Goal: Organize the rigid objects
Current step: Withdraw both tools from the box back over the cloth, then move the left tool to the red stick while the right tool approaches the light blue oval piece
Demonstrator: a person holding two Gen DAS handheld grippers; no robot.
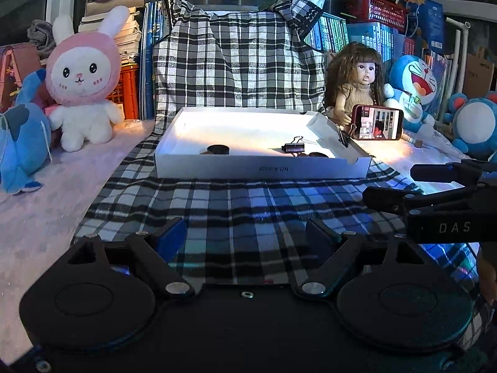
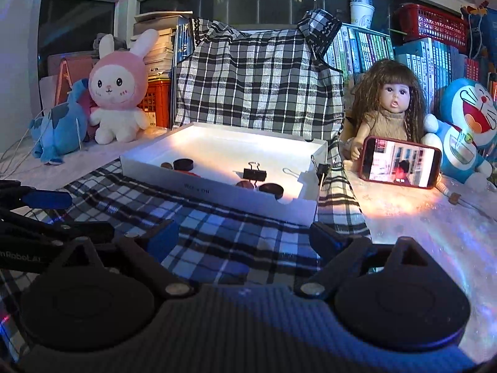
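Note:
A shallow white box stands on the plaid cloth ahead of both grippers. In it lie a black binder clip, dark round discs and small brown and red pieces. Another binder clip grips the box's right wall. My left gripper is open and empty, low over the cloth short of the box. My right gripper is open and empty too, and shows at the right in the left wrist view.
A phone leans against a doll right of the box. A pink rabbit plush and a blue plush sit at the left, Doraemon toys at the right. Books and crates line the back.

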